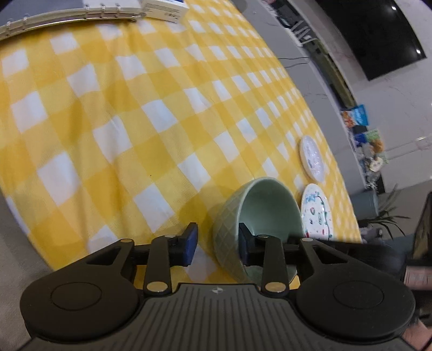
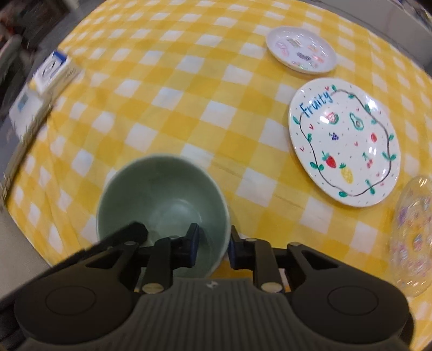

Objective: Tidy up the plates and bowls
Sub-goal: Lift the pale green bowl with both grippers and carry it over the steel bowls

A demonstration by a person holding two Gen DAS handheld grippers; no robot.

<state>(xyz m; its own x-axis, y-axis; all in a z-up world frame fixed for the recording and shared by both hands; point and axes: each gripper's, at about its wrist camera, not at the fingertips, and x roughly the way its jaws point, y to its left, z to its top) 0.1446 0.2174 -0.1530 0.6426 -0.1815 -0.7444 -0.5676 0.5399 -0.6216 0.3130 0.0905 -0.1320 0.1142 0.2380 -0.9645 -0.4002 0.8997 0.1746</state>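
A pale green bowl (image 2: 162, 194) with a diamond-pattern outside (image 1: 226, 232) stands on the yellow checked cloth near the table's front edge. My left gripper (image 1: 217, 245) straddles its wall, with the right finger inside, the left finger outside and a gap at the outer pad. My right gripper (image 2: 213, 244) straddles another part of the rim. Its left finger is inside, well off the wall, and its right finger is close against the outside. Neither pair of pads clamps the bowl. To the right lie a white "Fruity" plate (image 2: 343, 143) (image 1: 317, 213) and, beyond it, a smaller printed plate (image 2: 301, 50) (image 1: 311, 158).
A clear glass plate with prints (image 2: 413, 235) lies at the right edge. A ring-bound notebook (image 1: 67, 19) and a white box (image 1: 164, 9) (image 2: 51, 70) sit at the far side of the cloth. The table's edge (image 2: 16, 216) runs close on the left.
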